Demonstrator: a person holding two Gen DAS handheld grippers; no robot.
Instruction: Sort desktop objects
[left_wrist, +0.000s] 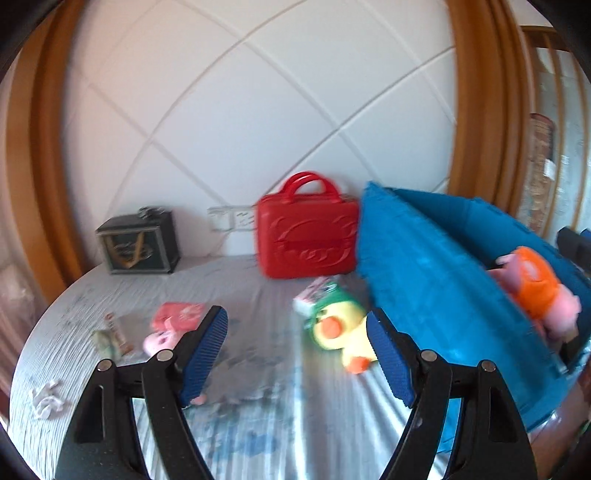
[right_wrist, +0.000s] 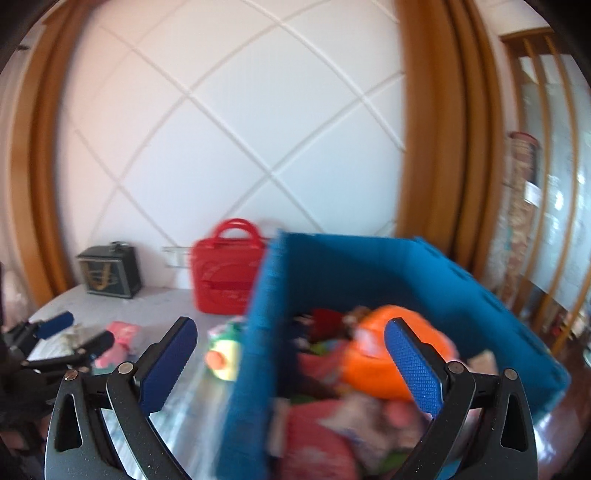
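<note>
To sort well, I should bring my left gripper (left_wrist: 297, 354) down squarely over one loose toy on the grey cloth (left_wrist: 258, 424), the yellow duck plush (left_wrist: 340, 332) lying just beside the blue bin (left_wrist: 424, 288), and close only once both pads flank it (the frames are blurred, so I would steady first). Its jaws stand wide and hold nothing. My right gripper (right_wrist: 291, 365) gapes fully, empty, above the bin's heap where the orange toy (right_wrist: 373, 354) lies.
</note>
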